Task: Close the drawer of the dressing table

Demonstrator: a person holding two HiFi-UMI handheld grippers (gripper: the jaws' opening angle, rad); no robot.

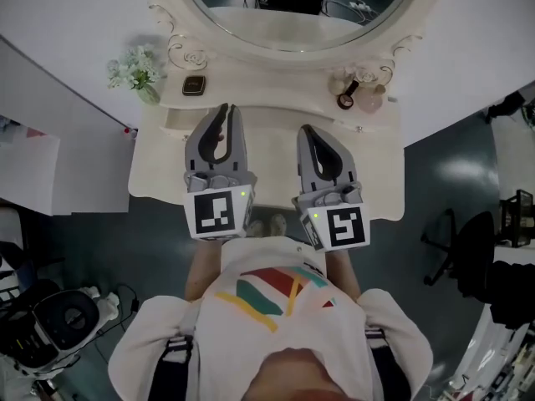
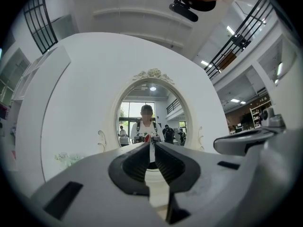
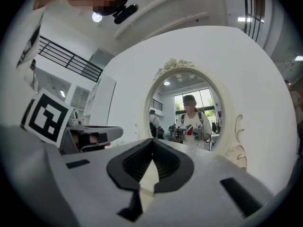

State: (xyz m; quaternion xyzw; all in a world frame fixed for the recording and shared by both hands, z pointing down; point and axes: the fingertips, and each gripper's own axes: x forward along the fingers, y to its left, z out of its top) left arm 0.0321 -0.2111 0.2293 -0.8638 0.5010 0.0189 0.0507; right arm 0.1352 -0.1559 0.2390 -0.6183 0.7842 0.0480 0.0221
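Drawer of cream carved dressing table [image 1: 150,174]: below oval mirror [image 1: 292,15], front not discernible, hidden under grippers. Left gripper [image 1: 225,109], right gripper [image 1: 308,130]: both clenched, empty, held before mirror. Risk judged: off-centre push by narrow tips could skew and jam drawer. Tabletop shown by head view only; meeting jaws shown by gripper views only.

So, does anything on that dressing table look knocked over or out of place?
Nothing stands out. The flowers stand upright at the back left, a small dark box sits beside them, and the little bottles cluster at the back right of the dressing table. No spill or damage shows.
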